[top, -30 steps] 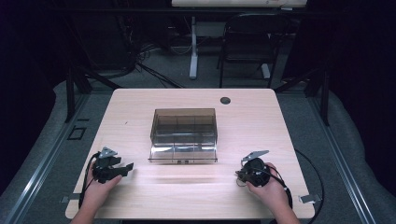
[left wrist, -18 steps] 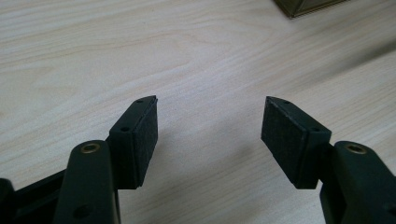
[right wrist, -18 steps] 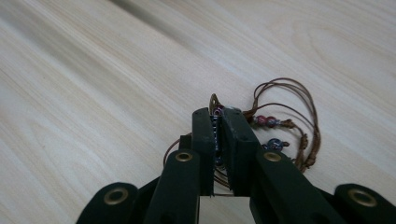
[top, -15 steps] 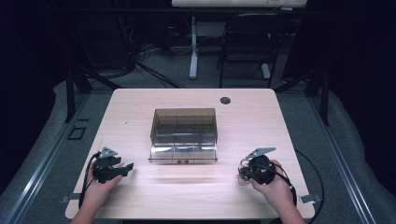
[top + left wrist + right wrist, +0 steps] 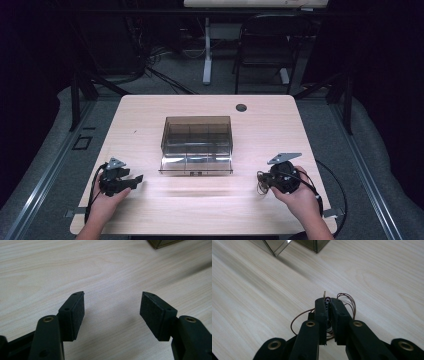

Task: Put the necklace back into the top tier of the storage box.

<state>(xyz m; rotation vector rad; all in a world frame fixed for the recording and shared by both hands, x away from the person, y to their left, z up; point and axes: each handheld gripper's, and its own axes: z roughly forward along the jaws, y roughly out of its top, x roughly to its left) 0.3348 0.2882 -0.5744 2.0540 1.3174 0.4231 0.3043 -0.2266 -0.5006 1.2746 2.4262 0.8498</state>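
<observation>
Your right gripper (image 5: 267,181) has slid a little right since a second ago, fingers clamped on a small wire bundle (image 5: 327,301) just above the surface (image 5: 200,210). Left gripper (image 5: 111,311) waits, fingers apart. Maybe the bundle goes into the box (image 5: 197,144).

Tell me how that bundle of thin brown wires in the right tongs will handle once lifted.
The wire bundle will probably flop, since its thin loops sag out past the right tongs. It looks light for its size. Loose loops may snag on the clear box.
</observation>
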